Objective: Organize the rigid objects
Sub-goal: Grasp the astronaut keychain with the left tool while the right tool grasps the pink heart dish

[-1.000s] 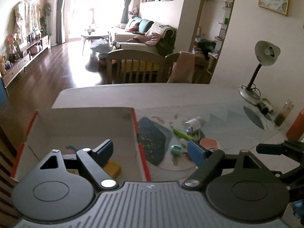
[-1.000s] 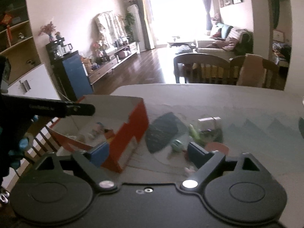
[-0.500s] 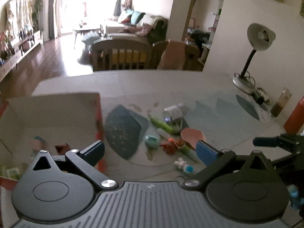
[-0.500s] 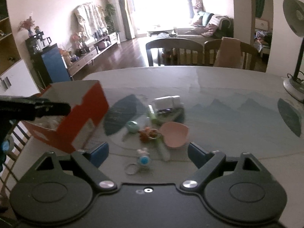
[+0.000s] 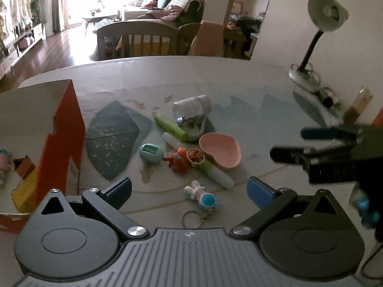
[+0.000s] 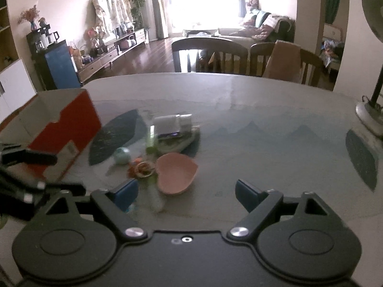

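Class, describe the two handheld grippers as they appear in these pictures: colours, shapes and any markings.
The left gripper and the right gripper look alike: each has two blue rectangular finger pads on black angled link arms with silver pivot screws, joined to two round black discs. The left gripper's centre plate is grey and ribbed; the right one's is smooth black with a small silver screw. No sleeves or hands show.

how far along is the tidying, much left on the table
Partly done. A few small things already lie in the red box. Nothing is in hand: the left gripper and right gripper are both open and empty. Left on the table: the pink heart dish, green pen, teal case, astronaut keychain and more.
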`<state>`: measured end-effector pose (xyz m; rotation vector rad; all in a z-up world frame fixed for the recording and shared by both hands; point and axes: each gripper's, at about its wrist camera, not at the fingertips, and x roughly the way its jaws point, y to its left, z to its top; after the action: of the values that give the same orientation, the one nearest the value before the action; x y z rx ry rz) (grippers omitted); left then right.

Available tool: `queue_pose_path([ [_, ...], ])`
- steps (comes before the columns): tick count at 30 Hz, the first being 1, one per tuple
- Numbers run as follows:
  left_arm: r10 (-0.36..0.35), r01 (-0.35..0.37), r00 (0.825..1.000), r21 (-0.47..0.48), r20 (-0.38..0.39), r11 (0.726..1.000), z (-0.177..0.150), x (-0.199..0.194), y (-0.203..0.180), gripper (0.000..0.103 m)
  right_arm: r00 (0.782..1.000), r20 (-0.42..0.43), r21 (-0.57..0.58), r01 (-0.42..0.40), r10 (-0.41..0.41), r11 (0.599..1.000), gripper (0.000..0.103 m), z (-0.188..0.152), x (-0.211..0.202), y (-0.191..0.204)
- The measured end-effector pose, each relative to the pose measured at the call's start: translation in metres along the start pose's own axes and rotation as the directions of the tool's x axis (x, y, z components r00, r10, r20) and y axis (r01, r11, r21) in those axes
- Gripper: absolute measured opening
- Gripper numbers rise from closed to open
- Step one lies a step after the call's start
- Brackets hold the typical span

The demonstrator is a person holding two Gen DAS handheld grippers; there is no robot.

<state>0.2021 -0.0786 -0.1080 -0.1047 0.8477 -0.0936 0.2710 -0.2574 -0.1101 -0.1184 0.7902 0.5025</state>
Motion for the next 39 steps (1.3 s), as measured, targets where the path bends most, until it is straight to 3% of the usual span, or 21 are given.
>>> queue_pose_path([
  [4, 0.027, -0.027, 0.999, 0.024, -0.017, 0.999, -0.006, 0.019, -0.009, 0.103, 1.0, -0.029, -0.001, 0.003, -0.003, 1.0, 0.085, 0.003, 0.02, -0.012],
  [16, 0.073, -0.072, 0.994, 0.024, -0.082, 0.997, -0.013, 0.061, -0.021, 0.102, 0.993, -0.114, 0.006, -0.011, 0.012, 1.0, 0.062, 0.013, 0.074, -0.023],
  [27, 0.09, -0.089, 0.991, 0.017, -0.1, 0.996, -0.017, 0.073, -0.026, 0.097, 0.982, -0.128, -0.04, -0.142, 0.136, 0.989, 0.061, 0.014, 0.087, -0.006],
  [30, 0.092, -0.091, 0.99, 0.016, -0.107, 0.996, -0.017, 0.075, -0.027, 0.085, 0.978, -0.136, -0.056, -0.165, 0.156, 0.985, 0.062, 0.014, 0.091, 0.0],
  [35, 0.098, -0.096, 0.989, 0.016, -0.107, 0.995, -0.019, 0.076, -0.028, 0.083, 0.98, -0.136, -0.085, -0.16, 0.147, 0.983, 0.066, 0.014, 0.098, 0.008],
  [39, 0.094, -0.092, 0.988, 0.019, -0.121, 0.996, -0.02, 0.078, -0.028, 0.068, 0.98, -0.15, -0.117, -0.146, 0.128, 0.982, 0.065, 0.012, 0.104, 0.011],
])
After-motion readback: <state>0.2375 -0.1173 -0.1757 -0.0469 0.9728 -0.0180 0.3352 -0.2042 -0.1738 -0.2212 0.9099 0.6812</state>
